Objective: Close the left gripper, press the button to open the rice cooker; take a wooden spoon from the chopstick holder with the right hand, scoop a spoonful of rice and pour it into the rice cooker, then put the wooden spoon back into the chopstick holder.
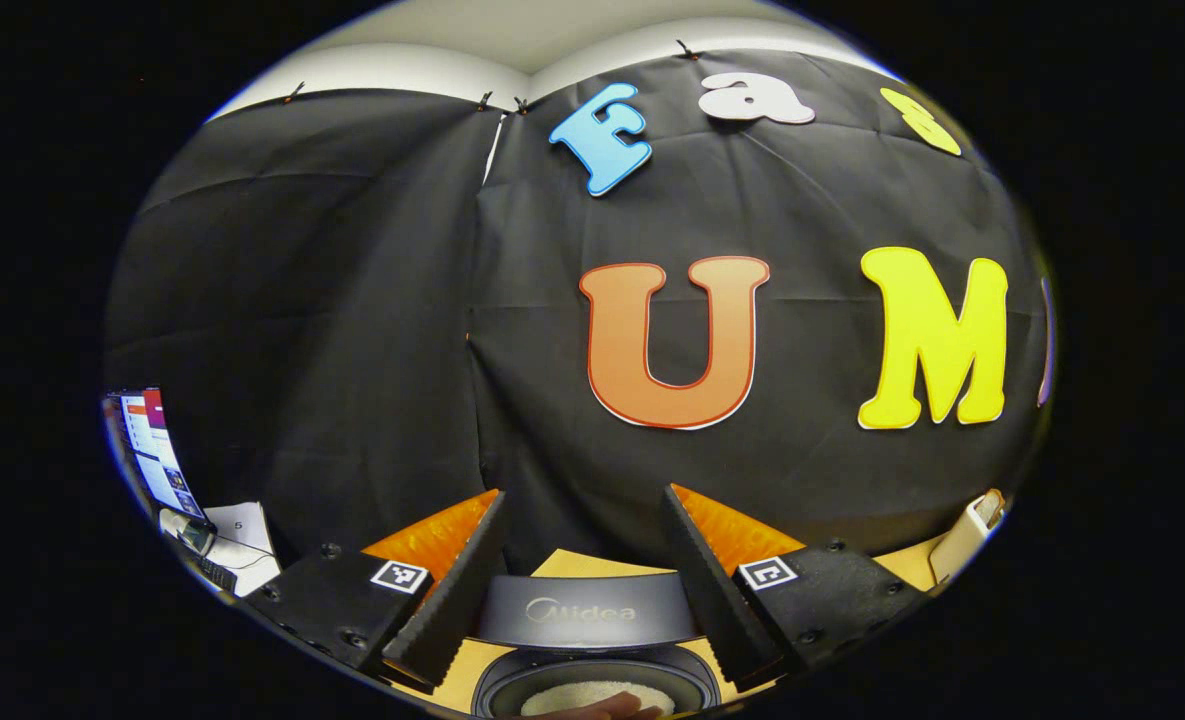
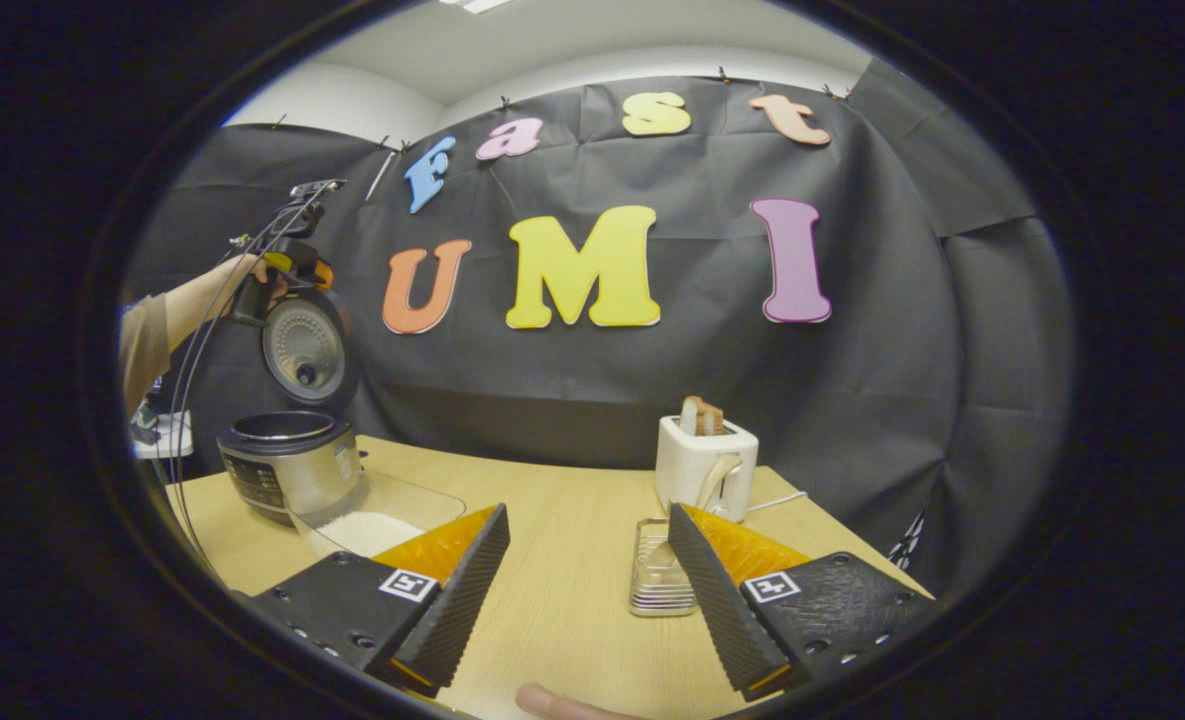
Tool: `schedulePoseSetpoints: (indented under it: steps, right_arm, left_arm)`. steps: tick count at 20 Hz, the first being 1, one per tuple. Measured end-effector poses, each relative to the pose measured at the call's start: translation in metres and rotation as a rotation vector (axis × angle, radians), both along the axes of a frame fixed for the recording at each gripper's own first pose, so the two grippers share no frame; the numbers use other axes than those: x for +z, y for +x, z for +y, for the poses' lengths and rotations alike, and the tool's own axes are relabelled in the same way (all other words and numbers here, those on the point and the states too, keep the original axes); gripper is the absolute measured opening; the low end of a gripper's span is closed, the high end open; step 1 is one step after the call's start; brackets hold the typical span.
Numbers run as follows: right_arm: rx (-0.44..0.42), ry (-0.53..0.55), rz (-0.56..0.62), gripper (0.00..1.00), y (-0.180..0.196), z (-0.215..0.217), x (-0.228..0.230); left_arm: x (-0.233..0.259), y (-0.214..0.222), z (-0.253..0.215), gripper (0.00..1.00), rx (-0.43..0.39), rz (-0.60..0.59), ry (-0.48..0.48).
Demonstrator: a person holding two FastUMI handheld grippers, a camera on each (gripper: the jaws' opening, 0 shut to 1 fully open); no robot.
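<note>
Lid (image 2: 304, 349) up, pot (image 2: 287, 455) open: the button press is judged done, and the spoon fetch is the step in hand. In the right gripper view the rice cooker is seen at nine o'clock, its lid stood upright behind the pot, and the left gripper (image 2: 287, 265) is held high above it in a hand, its jaw state too small to be told there. In the left gripper view that gripper (image 1: 584, 575) is shown with its fingers spread wide and nothing between them, the cooker's pot (image 1: 592, 685) lying below at six o'clock with pale rice inside.

The right gripper (image 2: 584, 590) is carried wide open and empty over the table (image 2: 572, 590). A white holder (image 2: 704, 465) with wooden handles poking out is found at twelve o'clock from the fingers; it is taken to be the chopstick holder. A clear ribbed dish (image 2: 660, 580) sits just in front of it. A clear bowl of rice (image 2: 377, 520) rests beside the cooker at ten o'clock.

Next, an advance toward the holder is called for, the fingers lined up on one handle and closed.

The table is pale wood; the booth is hung with black cloth under a white ceiling (image 2: 512, 40).
</note>
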State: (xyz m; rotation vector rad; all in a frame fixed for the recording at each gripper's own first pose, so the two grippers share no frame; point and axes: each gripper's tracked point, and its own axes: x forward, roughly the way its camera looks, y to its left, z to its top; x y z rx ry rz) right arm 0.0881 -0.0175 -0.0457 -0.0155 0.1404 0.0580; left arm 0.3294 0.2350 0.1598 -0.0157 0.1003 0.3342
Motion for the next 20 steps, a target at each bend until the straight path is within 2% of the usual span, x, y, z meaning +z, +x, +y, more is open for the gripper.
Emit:
schedulePoseSetpoints:
  steps: [2, 5, 10, 13, 20]
  right_arm:
    - [-0.001, -0.009, -0.008, 0.95, -0.009, 0.001, 0.005]
    - [-0.019, -0.024, -0.023, 0.97, -0.021, 0.003, 0.018]
    - [0.001, -0.001, -0.061, 0.95, -0.052, 0.014, 0.042]
    - [-0.029, -0.016, -0.073, 0.95, -0.059, 0.006, 0.049]
    - [-0.014, 0.026, -0.072, 0.95, -0.06, 0.0, 0.049]
  left_arm:
    - [-0.006, -0.018, -0.007, 0.97, -0.003, -0.004, 0.004]
    - [-0.021, -0.046, -0.02, 0.97, -0.015, -0.001, 0.007]
    - [-0.06, -0.09, -0.038, 0.97, -0.019, 0.046, -0.013]
    - [-0.094, -0.113, -0.049, 0.97, -0.026, 0.105, -0.043]
    - [-0.161, -0.145, -0.066, 0.96, -0.029, 0.187, -0.063]
